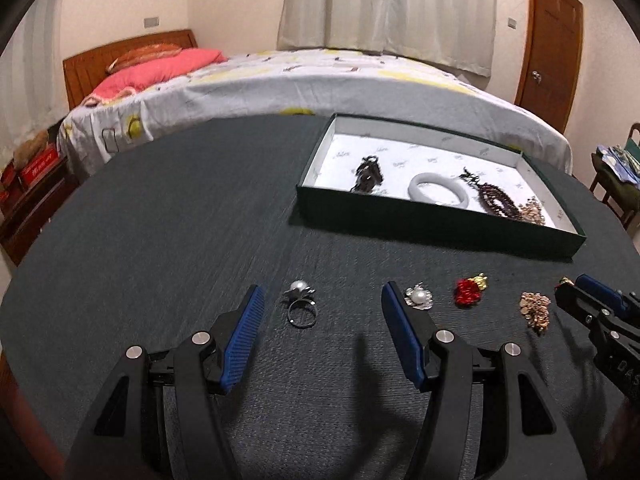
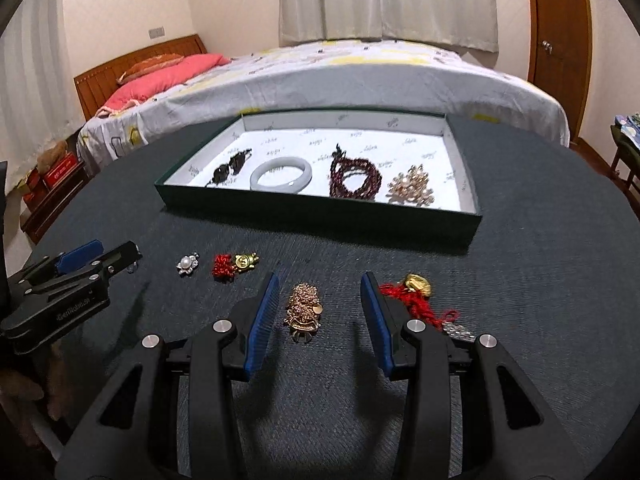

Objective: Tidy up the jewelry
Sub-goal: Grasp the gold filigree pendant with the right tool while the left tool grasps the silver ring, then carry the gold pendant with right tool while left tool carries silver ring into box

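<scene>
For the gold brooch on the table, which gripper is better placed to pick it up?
Right. The right gripper is open with the gold brooch between its fingers; the left gripper is open around the pearl ring.

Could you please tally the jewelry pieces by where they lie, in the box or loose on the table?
In the green box: 4 (dark bead strand, pale jade bangle, maroon bead coil, pearl-and-gold cluster)
Loose on the dark table: 5 (pearl ring, pearl brooch, small red-tassel gold charm, gold filigree piece, larger red-cord gold charm)
Total: 9
</scene>
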### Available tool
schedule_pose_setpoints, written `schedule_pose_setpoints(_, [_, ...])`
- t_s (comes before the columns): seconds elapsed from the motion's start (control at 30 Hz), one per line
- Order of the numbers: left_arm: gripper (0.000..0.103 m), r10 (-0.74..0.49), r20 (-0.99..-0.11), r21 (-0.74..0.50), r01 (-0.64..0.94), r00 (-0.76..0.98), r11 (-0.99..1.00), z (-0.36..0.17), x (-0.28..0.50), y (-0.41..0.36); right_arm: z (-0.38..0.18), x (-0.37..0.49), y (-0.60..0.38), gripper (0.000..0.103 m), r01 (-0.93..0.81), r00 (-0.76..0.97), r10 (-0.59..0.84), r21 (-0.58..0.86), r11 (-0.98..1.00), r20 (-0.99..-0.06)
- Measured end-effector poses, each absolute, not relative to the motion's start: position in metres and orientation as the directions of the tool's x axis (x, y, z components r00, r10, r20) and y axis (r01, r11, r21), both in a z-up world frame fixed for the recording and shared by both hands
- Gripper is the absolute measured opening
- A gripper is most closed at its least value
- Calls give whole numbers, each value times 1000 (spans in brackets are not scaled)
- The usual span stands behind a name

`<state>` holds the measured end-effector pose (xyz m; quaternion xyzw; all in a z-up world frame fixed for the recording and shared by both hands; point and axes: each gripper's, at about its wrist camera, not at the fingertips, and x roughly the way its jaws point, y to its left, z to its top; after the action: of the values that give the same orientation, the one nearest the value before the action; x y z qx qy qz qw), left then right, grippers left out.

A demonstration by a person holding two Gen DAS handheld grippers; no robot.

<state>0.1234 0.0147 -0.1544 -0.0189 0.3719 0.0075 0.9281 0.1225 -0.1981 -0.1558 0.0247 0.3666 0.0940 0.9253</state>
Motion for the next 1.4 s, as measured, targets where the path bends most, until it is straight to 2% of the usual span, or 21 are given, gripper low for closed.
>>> schedule_pose_setpoints(0.33, [60, 2, -720, -49, -54, 694, 997, -162, 130, 24, -176, 146, -184, 42, -186, 619, 192, 96, 978, -762])
schedule_pose_setpoints(0.43, [60, -1, -725, -48, -48, 689, 998, -162, 131, 22, -175, 144, -183, 40, -191, 621, 182, 77, 978, -763])
schedule_pose_setpoints(0.5, [60, -5, -729, -51, -47, 685, 998, -163, 131, 22, -176, 143, -183, 26, -190, 623, 164, 56, 980, -765])
schedule_pose_setpoints(0.6, [60, -6, -730, -53, -48, 683, 997, -162, 132, 22, -175, 141, -183, 14, -208, 618, 173, 53, 977, -767])
schedule_pose_setpoints(0.93, [59, -11, -742, -62, -52, 670, 997, -161, 142, 26, -162, 137, -190, 10, -203, 646, 186, 68, 977, -740])
schedule_pose_setpoints(1.03, [51, -19, -755, -61, -41, 656, 997, -163, 145, 25, -162, 136, -192, 10, -200, 647, 191, 78, 977, -738])
schedule_pose_setpoints(1.1, [38, -36, -767, -70, -28, 640, 997, -167, 147, 25, -162, 136, -193, 10, -200, 644, 197, 85, 976, -740])
schedule_pose_setpoints(1.13, [35, -45, -774, -77, -23, 631, 997, -169, 148, 25, -162, 137, -193, 10, -200, 642, 200, 90, 976, -740])
schedule_pose_setpoints(1.4, [23, -60, -769, -83, -7, 637, 997, -171, 147, 26, -164, 137, -196, 10, -198, 637, 212, 108, 974, -741])
